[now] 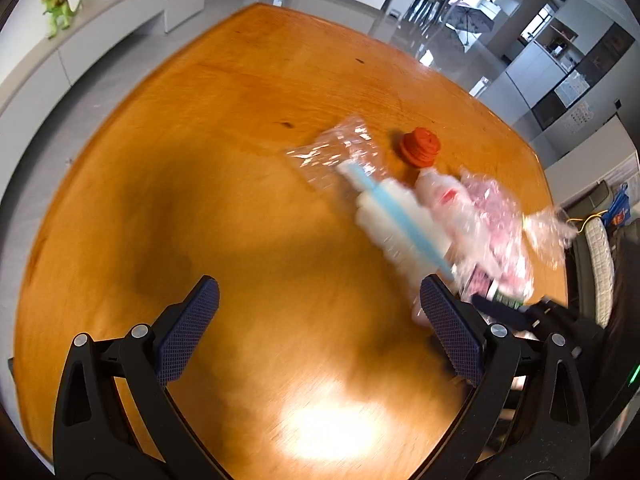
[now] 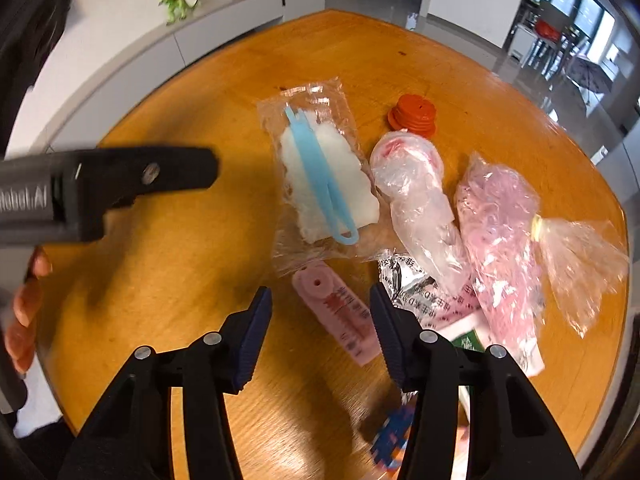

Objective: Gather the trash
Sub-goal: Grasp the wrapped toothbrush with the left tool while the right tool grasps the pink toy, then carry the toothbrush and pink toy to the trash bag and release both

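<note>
The wooden counter (image 2: 168, 264) carries the trash bunched toward its right edge, within reach. Right claw (image 2: 318, 334) hangs jaws apart over the pink tag (image 2: 340, 316), likely lining up a pick. Left claw (image 1: 320, 332) gapes empty over bare wood.

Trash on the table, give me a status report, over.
Both grippers open, nothing held. Right gripper straddles the pink tag; left gripper over bare table. Bags piled right.

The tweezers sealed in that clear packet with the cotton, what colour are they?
Light blue. The tweezers show best in the right wrist view; the left wrist view blurs them.
</note>
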Demonstrator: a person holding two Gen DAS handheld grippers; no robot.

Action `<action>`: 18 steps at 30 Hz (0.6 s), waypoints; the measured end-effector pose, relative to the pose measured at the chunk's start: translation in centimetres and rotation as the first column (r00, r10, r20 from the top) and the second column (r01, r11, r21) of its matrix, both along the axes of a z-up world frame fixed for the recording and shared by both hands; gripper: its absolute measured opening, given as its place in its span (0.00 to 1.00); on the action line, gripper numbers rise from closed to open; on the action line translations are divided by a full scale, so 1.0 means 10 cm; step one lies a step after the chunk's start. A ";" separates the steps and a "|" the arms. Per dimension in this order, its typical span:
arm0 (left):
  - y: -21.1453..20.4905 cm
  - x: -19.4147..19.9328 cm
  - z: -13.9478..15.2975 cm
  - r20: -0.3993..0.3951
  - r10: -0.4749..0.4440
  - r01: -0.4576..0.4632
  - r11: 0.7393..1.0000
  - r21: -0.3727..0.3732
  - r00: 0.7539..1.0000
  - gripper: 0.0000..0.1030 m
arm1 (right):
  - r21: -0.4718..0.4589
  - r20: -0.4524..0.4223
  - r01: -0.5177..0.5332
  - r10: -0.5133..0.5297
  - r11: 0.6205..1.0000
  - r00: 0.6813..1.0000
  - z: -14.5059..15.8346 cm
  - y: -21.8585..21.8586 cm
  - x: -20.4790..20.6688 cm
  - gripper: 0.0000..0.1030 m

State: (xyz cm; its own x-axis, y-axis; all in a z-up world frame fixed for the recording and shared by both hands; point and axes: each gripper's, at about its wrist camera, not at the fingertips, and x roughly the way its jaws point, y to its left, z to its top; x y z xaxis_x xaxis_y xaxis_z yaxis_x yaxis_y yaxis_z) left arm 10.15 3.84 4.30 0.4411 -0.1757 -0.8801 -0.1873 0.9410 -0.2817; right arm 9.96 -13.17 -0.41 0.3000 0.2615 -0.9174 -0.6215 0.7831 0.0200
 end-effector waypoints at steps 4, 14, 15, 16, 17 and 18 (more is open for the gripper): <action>-0.08 0.30 -0.12 -0.053 0.037 -0.037 0.999 -0.009 0.998 0.94 | -0.008 -0.033 -0.015 0.015 1.000 0.999 -0.17 -0.01 0.12 0.29; -0.45 0.76 -0.35 -0.121 0.061 -0.058 0.998 0.026 0.991 0.94 | 0.133 -0.091 0.084 -0.072 0.988 0.993 -0.14 -0.35 -0.13 0.27; -0.47 0.78 -0.36 -0.128 0.068 -0.066 0.998 0.019 0.989 0.94 | 0.149 -0.093 0.092 -0.079 0.985 0.992 -0.12 -0.39 -0.18 0.27; -0.49 0.79 -0.36 -0.122 0.075 -0.072 0.997 0.031 0.990 0.94 | 0.157 -0.092 0.096 -0.083 0.983 0.992 -0.11 -0.42 -0.21 0.27; -0.53 0.80 -0.36 -0.123 0.066 -0.061 0.997 0.038 0.990 0.94 | 0.163 -0.088 0.100 -0.086 0.982 0.992 -0.10 -0.44 -0.25 0.27; -0.56 0.79 -0.36 -0.119 0.049 -0.043 0.998 0.054 0.992 0.94 | 0.170 -0.084 0.102 -0.089 0.980 0.993 -0.08 -0.46 -0.30 0.27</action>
State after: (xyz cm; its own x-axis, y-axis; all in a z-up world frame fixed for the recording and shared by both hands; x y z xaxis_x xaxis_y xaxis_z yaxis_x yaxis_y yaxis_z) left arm 18.09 -1.72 0.74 0.3377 -0.1111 -0.9347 -0.2603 0.9433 -0.2061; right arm 6.99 -17.80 -1.26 0.2628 0.3927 -0.8813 -0.5356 0.8191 0.2053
